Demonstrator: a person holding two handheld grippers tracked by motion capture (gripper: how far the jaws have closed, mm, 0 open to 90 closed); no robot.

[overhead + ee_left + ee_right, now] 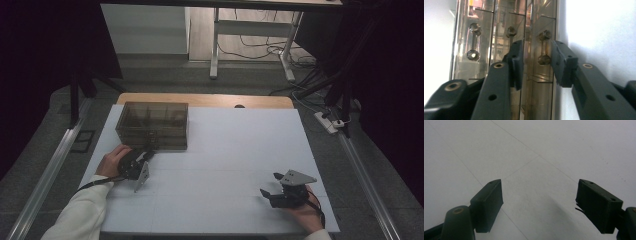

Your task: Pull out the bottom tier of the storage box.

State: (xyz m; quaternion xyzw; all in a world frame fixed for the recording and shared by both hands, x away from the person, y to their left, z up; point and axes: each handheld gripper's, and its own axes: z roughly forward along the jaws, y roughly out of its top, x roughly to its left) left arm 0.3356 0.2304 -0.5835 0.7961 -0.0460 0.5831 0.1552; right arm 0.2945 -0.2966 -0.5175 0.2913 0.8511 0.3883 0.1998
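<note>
At the left of the high view, the left claw (148,154) sits against the front of a smoky clear drawer box (152,124) standing upper left on the white worktop (235,150). Its jaws stand part open either side of one drawer handle (544,47) — pads not pressing it. The right claw (270,186) rests lower right, jaws wide — nothing between them.

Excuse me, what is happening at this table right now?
A person works at a white table with a gripper in each hand. The left gripper is turned on its side at the front of a smoky transparent drawer box, its fingers apart on either side of one drawer handle, not pressing on it. The right gripper rests open on the bare table, away from the box.
</note>
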